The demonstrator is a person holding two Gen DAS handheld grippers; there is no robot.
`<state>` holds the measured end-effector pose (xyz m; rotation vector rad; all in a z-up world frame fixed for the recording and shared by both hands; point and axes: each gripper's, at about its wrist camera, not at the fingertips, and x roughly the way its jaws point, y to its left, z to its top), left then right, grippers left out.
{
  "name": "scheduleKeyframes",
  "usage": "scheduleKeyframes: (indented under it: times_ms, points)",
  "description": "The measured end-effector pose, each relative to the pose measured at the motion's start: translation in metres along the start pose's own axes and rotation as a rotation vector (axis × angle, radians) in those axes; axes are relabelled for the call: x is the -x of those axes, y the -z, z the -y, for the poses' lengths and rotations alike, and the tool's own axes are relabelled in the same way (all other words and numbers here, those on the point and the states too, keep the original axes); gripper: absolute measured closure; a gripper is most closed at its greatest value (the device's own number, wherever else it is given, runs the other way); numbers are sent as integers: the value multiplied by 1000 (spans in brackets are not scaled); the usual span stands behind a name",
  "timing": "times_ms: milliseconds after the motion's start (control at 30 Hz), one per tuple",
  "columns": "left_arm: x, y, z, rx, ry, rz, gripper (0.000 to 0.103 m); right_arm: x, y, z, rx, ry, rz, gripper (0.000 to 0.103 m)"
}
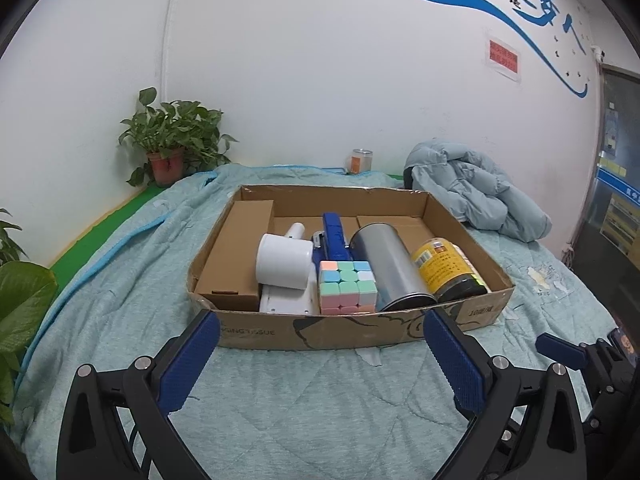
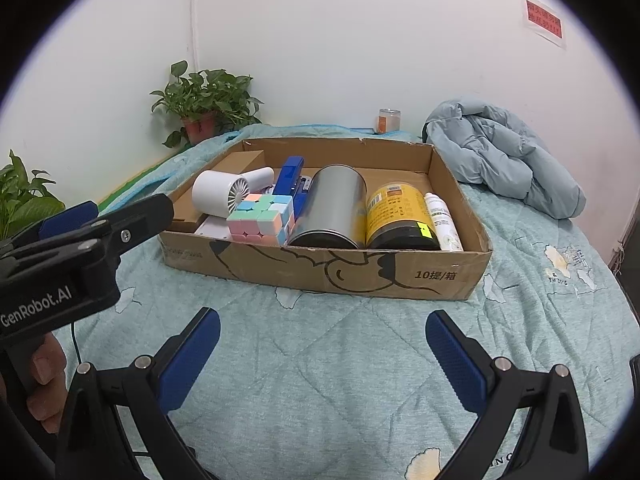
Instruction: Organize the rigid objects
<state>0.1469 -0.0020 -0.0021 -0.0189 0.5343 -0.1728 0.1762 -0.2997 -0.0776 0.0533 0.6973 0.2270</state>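
Cardboard box (image 1: 352, 328) sat at twelve o'clock, already packed: cube (image 1: 347, 287), tin (image 1: 390, 266), jar (image 1: 448, 266). Left gripper (image 1: 320, 356) and right gripper (image 2: 322, 354) hovered wide, empty. Sorting looked finished; next, probably withdrawal.

The cardboard box (image 2: 400, 276) is showing "10提/箱" printed on its front wall at the right, and partly legible letters ending in "TISSUE" at the left. The left gripper (image 2: 100, 216) body is reading "GenRobot.AI" in the right wrist view. The white wall (image 1: 320, 60) is carrying blue characters "我们都是". The red wall notice (image 1: 503, 60) is staying too blurred to read.
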Motion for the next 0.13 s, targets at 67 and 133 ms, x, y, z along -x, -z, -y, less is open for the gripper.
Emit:
scheduleKeyframes:
  times_ms: [67, 133]
  points:
    - [-1, 0, -2, 16, 9, -3, 0, -1, 0, 0, -2, -3, -1, 1]
    - [-4, -1, -4, 25, 13, -11, 0, -1, -1, 0, -5, -9, 1, 1]
